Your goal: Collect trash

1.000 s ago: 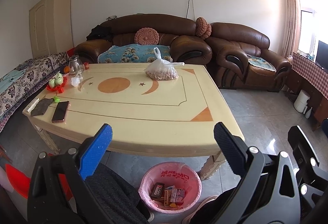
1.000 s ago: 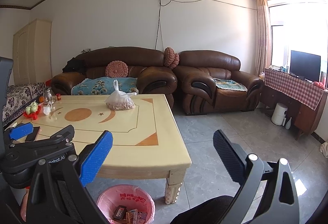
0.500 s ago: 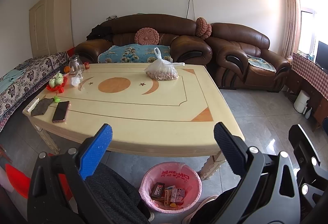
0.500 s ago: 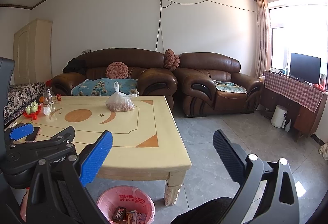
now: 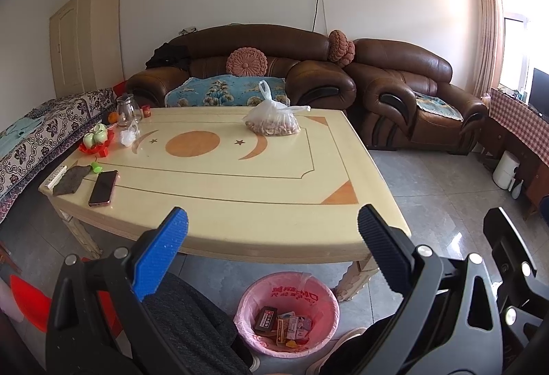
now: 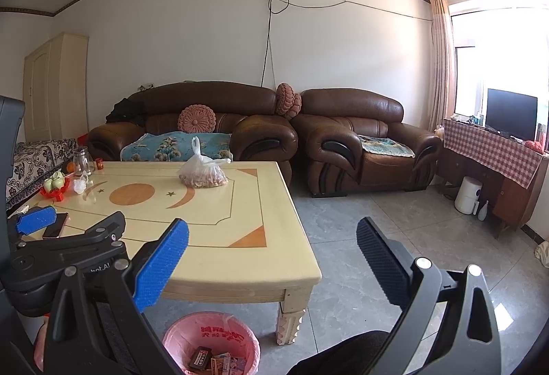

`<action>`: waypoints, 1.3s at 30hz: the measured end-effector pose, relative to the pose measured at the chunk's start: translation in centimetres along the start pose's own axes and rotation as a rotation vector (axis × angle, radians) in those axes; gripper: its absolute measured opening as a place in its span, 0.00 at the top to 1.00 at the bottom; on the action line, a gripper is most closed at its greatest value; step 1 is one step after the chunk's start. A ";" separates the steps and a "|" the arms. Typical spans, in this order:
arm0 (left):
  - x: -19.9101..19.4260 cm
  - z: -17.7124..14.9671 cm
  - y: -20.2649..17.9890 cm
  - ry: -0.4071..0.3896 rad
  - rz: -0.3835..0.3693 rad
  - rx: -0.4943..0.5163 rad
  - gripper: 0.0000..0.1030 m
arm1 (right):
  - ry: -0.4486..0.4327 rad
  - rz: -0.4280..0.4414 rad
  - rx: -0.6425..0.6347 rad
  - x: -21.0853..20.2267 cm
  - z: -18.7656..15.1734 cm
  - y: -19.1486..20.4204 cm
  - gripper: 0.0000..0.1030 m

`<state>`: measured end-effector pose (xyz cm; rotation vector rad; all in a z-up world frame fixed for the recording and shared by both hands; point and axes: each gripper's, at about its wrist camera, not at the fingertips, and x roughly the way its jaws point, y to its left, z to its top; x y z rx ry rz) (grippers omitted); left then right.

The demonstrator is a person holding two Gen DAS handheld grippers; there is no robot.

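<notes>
Round pink-lined bin [image 5: 286, 315] upright, mouth up, boxes inside; ribbed left gripper [image 5: 272, 249] and right gripper [image 6: 272, 251] wide open, empty.

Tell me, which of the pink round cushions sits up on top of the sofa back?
The doubled cushion perched where the two sofas meet; the single flat cushion leans lower, against the backrest.

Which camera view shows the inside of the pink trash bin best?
The left wrist view: the pink trash bin appears whole, with boxes and wrappers visible inside. The right wrist view cuts it off at the bottom edge, showing only part of its contents.
</notes>
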<state>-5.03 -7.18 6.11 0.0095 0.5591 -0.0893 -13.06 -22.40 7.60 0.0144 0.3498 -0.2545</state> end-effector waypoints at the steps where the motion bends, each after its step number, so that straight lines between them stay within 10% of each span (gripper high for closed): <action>1: 0.0 0.0 0.0 0.000 -0.001 0.000 0.06 | 0.001 0.000 0.001 0.0 0.0 0.0 0.07; 39: -0.2 0.4 0.7 0.002 -0.018 -0.003 0.06 | -0.012 0.012 0.004 0.1 0.4 0.0 0.07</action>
